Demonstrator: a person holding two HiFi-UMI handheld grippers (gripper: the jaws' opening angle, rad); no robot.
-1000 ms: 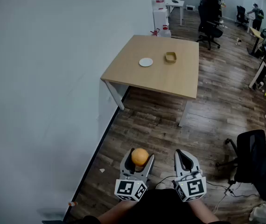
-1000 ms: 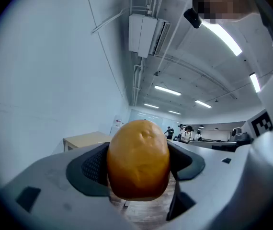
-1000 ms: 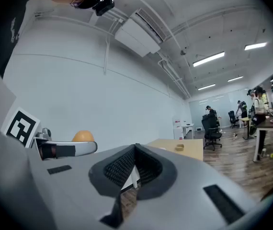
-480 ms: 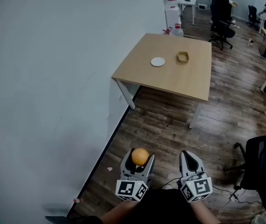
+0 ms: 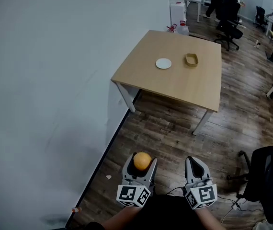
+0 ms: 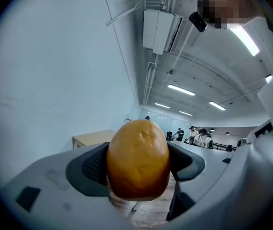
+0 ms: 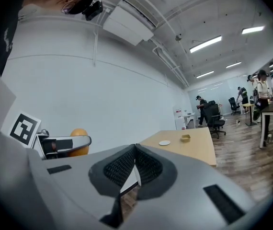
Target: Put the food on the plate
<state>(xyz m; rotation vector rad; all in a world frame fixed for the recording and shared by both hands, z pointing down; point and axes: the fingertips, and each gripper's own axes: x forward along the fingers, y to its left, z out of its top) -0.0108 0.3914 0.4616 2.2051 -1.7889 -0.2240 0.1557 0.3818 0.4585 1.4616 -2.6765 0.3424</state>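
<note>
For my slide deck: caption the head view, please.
Left tool grips an orange; white plate sits on the far table; right tool shut, empty.

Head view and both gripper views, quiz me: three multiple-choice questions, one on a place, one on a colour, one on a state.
1. The white plate lies: A on the floor; B on the table; C on a chair.
2. The food is: A green; B white; C orange.
3. The right claw is: A shut and empty; B wide open; C gripping the plate.
Answers: B, it rests on the tabletop; C, the left claw holds an orange ball; A, it is closed on nothing.
</note>
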